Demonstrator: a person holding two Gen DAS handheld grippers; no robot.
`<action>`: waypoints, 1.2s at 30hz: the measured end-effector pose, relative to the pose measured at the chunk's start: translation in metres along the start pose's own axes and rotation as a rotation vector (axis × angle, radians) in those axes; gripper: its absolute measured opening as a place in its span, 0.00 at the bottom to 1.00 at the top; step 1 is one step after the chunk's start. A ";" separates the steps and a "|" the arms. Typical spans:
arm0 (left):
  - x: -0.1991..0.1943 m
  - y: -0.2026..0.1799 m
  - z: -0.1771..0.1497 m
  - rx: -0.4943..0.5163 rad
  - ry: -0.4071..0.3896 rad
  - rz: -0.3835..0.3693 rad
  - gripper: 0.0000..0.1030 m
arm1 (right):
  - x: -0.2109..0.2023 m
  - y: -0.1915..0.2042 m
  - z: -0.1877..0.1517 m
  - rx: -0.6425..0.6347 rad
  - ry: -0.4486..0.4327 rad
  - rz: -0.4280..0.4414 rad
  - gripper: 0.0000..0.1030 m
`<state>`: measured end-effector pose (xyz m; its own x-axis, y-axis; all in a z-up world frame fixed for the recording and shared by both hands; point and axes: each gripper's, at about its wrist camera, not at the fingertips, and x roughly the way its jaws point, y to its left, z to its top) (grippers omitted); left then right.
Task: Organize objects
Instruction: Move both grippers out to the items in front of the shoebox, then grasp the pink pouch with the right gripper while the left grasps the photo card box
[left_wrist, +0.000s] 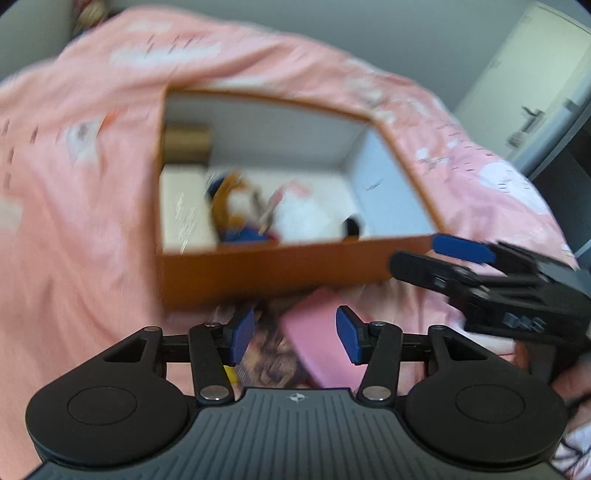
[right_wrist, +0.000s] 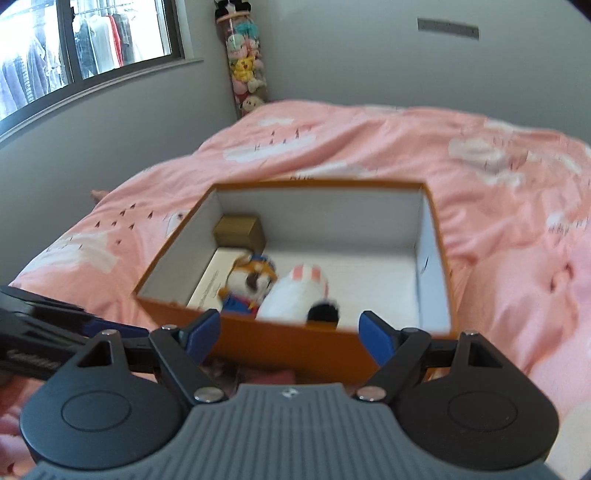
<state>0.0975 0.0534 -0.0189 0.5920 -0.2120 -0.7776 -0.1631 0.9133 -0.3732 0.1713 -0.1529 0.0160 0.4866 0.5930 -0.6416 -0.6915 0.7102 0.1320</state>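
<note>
An open orange box (left_wrist: 273, 269) (right_wrist: 295, 347) with a white inside sits on the pink bed cover. It holds a white plush (right_wrist: 295, 299) (left_wrist: 306, 218), an orange and blue plush (right_wrist: 251, 280) (left_wrist: 236, 206), a small brown box (right_wrist: 240, 230) (left_wrist: 186, 144) and a white card (right_wrist: 210, 280). My left gripper (left_wrist: 295, 336) is open and empty just in front of the box, over a pink flat item (left_wrist: 321, 343) and a picture card (left_wrist: 273, 358). My right gripper (right_wrist: 288, 332) is open and empty at the box's near wall; it also shows in the left wrist view (left_wrist: 436, 254).
The pink quilt (right_wrist: 369, 147) with white clouds covers the bed. A tall clear tube of plush toys (right_wrist: 245, 62) stands in the corner by a window (right_wrist: 85, 40). A white cabinet (left_wrist: 535, 74) is at the right. The left gripper shows at the lower left of the right wrist view (right_wrist: 55, 328).
</note>
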 end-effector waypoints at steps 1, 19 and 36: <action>0.006 0.004 -0.003 -0.017 0.013 0.004 0.58 | 0.003 0.000 -0.005 0.010 0.020 0.008 0.80; 0.063 0.042 -0.012 -0.186 0.084 0.002 0.75 | 0.088 -0.038 -0.049 0.244 0.356 0.110 0.58; 0.064 0.039 -0.012 -0.129 0.095 0.047 0.67 | 0.078 -0.040 -0.044 0.324 0.338 0.234 0.28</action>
<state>0.1192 0.0713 -0.0891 0.5052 -0.2074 -0.8377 -0.2929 0.8719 -0.3925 0.2133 -0.1518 -0.0730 0.1019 0.6322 -0.7681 -0.5345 0.6860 0.4937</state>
